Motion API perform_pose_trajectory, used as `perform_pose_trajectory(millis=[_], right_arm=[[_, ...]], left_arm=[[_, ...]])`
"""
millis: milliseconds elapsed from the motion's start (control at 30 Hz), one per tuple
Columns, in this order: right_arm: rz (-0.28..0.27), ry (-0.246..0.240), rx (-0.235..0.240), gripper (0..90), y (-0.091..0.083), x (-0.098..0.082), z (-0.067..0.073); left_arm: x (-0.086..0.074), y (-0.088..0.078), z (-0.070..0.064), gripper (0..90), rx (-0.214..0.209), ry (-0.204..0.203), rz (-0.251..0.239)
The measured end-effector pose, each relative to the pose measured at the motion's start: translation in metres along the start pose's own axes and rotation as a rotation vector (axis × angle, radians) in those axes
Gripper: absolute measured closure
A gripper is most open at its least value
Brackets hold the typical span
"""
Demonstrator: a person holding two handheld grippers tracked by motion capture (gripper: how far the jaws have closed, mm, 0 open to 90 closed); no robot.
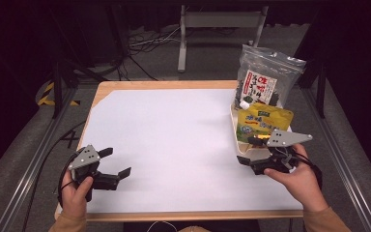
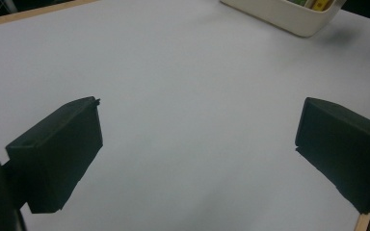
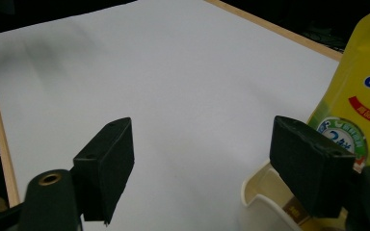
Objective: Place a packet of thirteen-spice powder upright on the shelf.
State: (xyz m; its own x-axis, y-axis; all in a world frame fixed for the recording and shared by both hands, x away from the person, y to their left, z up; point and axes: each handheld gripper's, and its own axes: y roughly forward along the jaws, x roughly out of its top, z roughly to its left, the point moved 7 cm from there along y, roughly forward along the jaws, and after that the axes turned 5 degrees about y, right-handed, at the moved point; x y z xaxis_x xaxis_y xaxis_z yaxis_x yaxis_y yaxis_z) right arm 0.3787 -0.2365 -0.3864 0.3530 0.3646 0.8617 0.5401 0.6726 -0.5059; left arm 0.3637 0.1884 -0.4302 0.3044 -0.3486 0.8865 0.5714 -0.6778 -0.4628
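One yellow printed stand-up pouch (image 1: 263, 123) is seen upright in a cream plastic tray (image 1: 235, 137) at the right edge of the white-covered table (image 1: 174, 140), just in front of a clear bag of dark dried seaweed with a red-and-white label (image 1: 261, 77). In the right gripper view the pouch (image 3: 361, 96) rises just beyond the right-hand jaw, and the tray's rim (image 3: 257, 185) lies partly under that jaw. The right gripper (image 1: 251, 154) is held at the tray's near end, its jaws spread wide with nothing pinched between them; neither the pouch nor the tray is seen to be touched. The left gripper (image 1: 118, 164) is held well apart from the pouch, near the table's front left corner, its jaws also spread wide over bare white surface, with the tray (image 2: 289, 14) far off ahead.
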Motion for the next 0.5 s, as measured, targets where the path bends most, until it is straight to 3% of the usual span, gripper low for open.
perform_pose_trajectory(millis=[300,367,500], right_arm=[[-0.003,0.024,-0.005,22.5,0.011,-0.02,0.003],[-0.023,0.031,0.005,22.5,0.014,-0.022,0.002],[-0.014,0.019,0.003,22.4,0.022,-0.028,0.001]], left_arm=[[-0.003,-0.001,-0.001,3.2,0.0,0.005,0.0],[-0.005,-0.001,-0.001,3.2,-0.005,0.004,-0.001],[-0.009,-0.001,0.001,3.2,-0.009,0.004,-0.015]])
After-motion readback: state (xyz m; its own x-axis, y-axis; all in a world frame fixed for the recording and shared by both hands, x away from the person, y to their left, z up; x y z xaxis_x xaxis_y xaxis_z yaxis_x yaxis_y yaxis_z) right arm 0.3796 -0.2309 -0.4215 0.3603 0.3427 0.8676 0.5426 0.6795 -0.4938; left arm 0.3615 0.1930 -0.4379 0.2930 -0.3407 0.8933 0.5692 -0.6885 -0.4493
